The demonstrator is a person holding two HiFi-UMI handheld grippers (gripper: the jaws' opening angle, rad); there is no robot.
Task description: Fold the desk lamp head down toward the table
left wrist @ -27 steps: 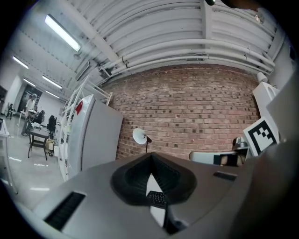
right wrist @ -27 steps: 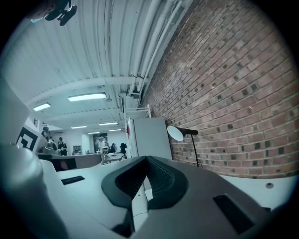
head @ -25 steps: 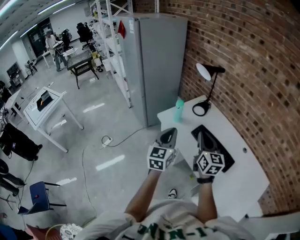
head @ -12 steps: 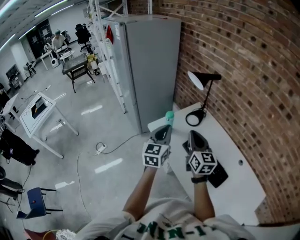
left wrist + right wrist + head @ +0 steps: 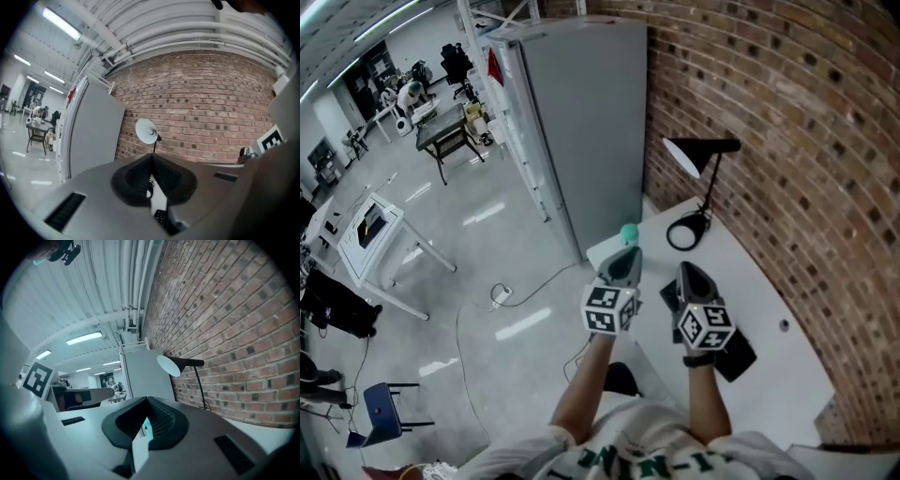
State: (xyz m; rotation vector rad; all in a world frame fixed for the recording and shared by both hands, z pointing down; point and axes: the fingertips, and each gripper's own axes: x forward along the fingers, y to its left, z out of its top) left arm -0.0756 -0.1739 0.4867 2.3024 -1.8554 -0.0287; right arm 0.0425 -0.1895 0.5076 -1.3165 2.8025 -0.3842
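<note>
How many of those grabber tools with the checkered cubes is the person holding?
2. The left gripper is by the teal bottle; the right gripper is beside it, over the black mat. None looks hidden.

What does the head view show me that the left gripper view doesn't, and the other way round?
Only the head view: the teal bottle at the white table edge, just beyond the left gripper, plus the floor below. Only the left gripper view: the ceiling pipes, and that gripper's fingers shut together on nothing. Both: the desk lamp, head raised and not yet folded, the brick wall and the grey cabinet.
</note>
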